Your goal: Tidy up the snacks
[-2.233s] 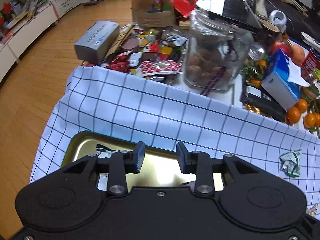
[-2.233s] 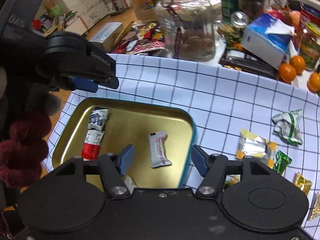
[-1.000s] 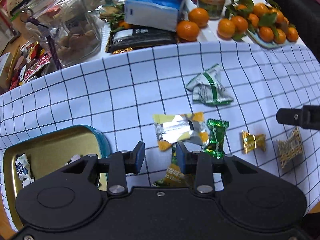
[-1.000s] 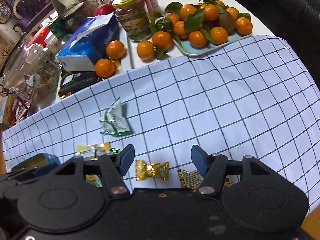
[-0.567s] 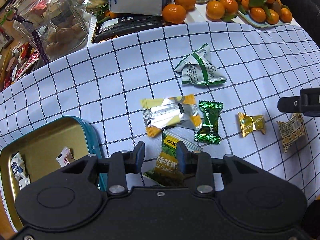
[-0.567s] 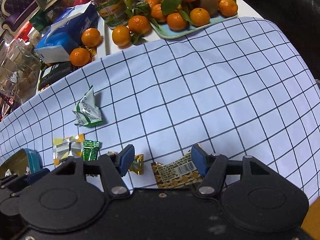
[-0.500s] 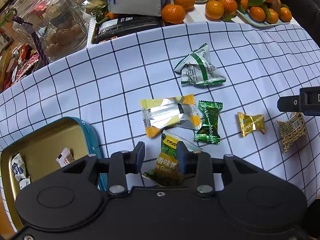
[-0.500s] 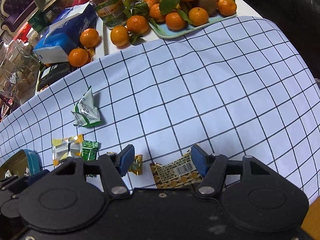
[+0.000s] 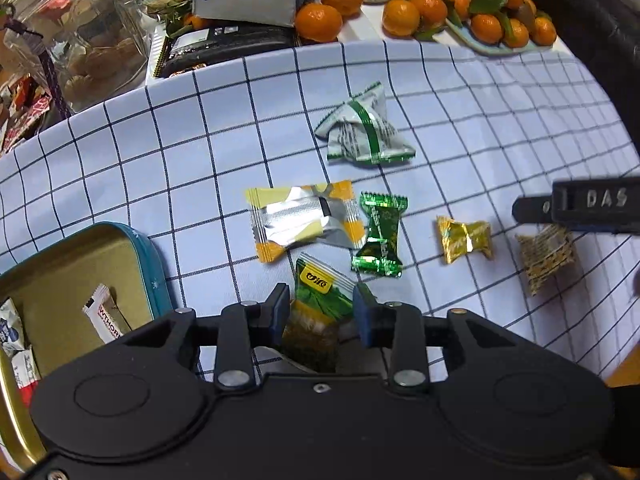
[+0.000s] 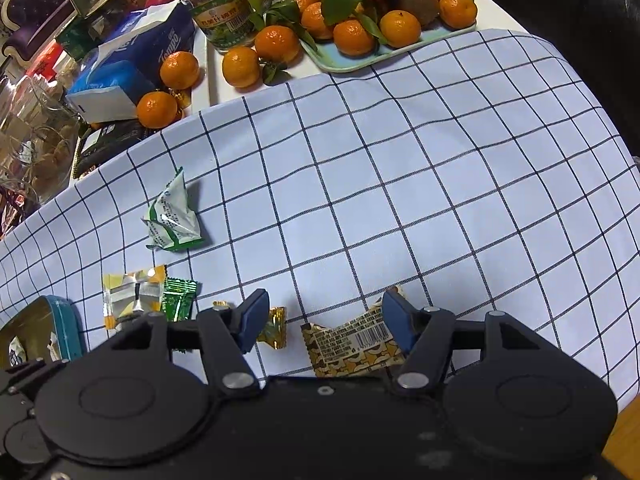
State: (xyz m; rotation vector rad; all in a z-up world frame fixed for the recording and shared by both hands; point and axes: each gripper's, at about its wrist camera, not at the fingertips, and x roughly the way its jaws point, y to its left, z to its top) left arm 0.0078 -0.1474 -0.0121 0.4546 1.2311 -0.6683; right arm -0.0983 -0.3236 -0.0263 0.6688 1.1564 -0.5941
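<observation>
As it lies, green packet (image 9: pixel 316 304) lengthwise between jaws

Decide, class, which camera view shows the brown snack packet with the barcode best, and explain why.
The right wrist view: the brown snack packet lies close, between the open right gripper, its barcode readable. The left wrist view shows it small at the right edge, partly under that gripper.

Six wrapped snacks (image 9: pixel 304 220) lie scattered beside the gold tin (image 9: pixel 68 264).

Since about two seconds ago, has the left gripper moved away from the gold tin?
Yes. The left gripper was over the gold tin then; now the tin sits at its left, and its open jaws straddle a green and yellow snack packet on the checked cloth.
</observation>
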